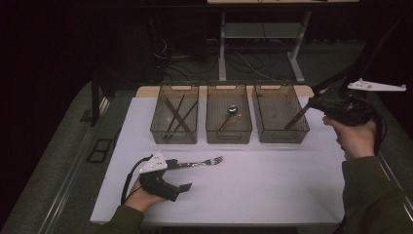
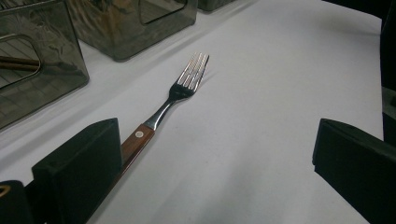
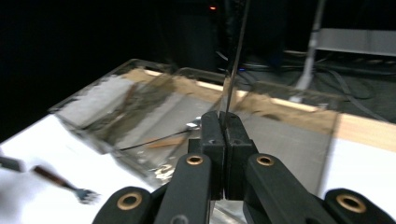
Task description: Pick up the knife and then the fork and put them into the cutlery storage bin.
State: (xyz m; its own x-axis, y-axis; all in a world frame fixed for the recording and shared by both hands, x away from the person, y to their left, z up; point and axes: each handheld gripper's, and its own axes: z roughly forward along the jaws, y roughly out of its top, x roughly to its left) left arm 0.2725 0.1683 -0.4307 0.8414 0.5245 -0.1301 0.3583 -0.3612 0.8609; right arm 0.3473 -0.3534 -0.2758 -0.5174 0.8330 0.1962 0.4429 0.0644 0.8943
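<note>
A fork [image 1: 202, 162] with a brown wooden handle lies on the white table, tines pointing right. My left gripper [image 1: 179, 174] rests on the table around its handle end and is open. In the left gripper view the fork [image 2: 180, 88] runs along the inner side of one pad [image 2: 79, 172] while the other pad stands far off; my left gripper [image 2: 217, 149] presses on nothing. My right gripper [image 1: 311, 104] is raised over the right bin [image 1: 281, 136], shut on a thin brown-handled utensil [image 1: 295, 118] that slants down into the bin. The same utensil [image 3: 236, 60] rises from my right gripper [image 3: 225, 121].
Three clear bins stand in a row at the back of the table [image 1: 243, 195]. The left bin [image 1: 174, 134] holds several long brown utensils, the middle bin [image 1: 229, 134] a spoon [image 1: 232, 109]. Beyond the table are a dark floor, cables and desk legs.
</note>
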